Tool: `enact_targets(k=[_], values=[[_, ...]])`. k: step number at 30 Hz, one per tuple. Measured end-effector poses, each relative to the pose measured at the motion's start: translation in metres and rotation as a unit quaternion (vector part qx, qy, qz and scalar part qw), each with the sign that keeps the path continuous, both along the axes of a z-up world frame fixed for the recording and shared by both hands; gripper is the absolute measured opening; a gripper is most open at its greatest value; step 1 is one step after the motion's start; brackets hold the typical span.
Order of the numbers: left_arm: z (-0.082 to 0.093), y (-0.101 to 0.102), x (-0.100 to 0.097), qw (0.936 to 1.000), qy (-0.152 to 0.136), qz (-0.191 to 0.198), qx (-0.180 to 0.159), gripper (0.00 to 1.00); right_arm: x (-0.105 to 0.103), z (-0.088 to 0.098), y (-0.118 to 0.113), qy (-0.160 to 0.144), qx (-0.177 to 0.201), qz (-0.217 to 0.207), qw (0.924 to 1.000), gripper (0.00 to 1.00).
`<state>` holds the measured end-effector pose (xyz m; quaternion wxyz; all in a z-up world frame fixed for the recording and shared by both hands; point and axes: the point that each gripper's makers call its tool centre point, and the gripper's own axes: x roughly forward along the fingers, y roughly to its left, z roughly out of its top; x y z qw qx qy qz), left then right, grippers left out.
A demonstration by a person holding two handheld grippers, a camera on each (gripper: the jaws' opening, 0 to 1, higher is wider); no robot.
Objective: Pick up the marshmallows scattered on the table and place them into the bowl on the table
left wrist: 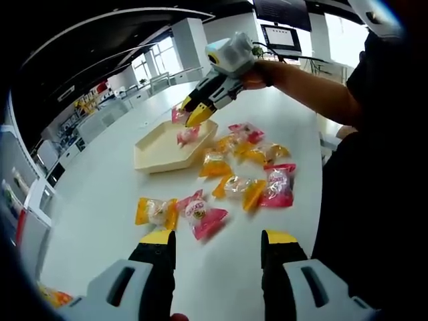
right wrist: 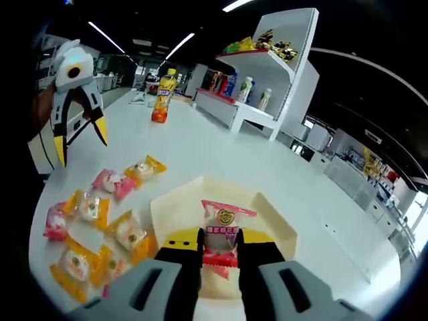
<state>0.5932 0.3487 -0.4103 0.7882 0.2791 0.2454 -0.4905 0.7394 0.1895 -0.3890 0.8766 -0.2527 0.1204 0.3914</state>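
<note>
A shallow beige bowl (left wrist: 158, 162) (right wrist: 275, 221) sits on the white table, with one pink-wrapped marshmallow (left wrist: 187, 136) lying in it. My right gripper (right wrist: 221, 242) (left wrist: 192, 115) hovers over the bowl, shut on a pink-wrapped marshmallow (right wrist: 221, 224) (left wrist: 178, 115). Several yellow and pink wrapped marshmallows (left wrist: 237, 185) (right wrist: 93, 207) are scattered on the table beside the bowl. A yellow one (left wrist: 155, 211) and a pink one (left wrist: 201, 215) lie just ahead of my left gripper (left wrist: 219, 239) (right wrist: 80, 144), which stands open above the table with nothing between its fingers.
An orange drink bottle (right wrist: 162, 95) stands farther along the table. A white shelf unit (right wrist: 271, 73) with packaged goods is beyond the table. A person's arm (left wrist: 304, 83) and dark-clothed body are at the table's right edge in the left gripper view.
</note>
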Motion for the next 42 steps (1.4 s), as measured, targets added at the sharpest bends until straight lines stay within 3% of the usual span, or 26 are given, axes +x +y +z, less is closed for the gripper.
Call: enact_targets(k=[21,23,26,42], values=[[-0.002,0.003,0.001,1.0,0.001,0.004,0.0,0.5,0.003,-0.003,0.003,0.005,0.01,-0.008,0.9999,0.2],[-0.002,0.003,0.001,1.0,0.002,0.004,-0.001,0.5,0.003,-0.002,0.005,0.007,0.021,-0.006,0.9997,0.26],[-0.002,0.005,0.001,1.0,0.002,0.005,0.0,0.5,0.006,0.003,0.007,0.007,0.041,-0.013,0.9991,0.56],[0.003,0.002,0.0,1.0,-0.002,0.001,-0.007,0.5,0.008,0.002,0.0,0.023,0.053,-0.031,0.9978,0.61]])
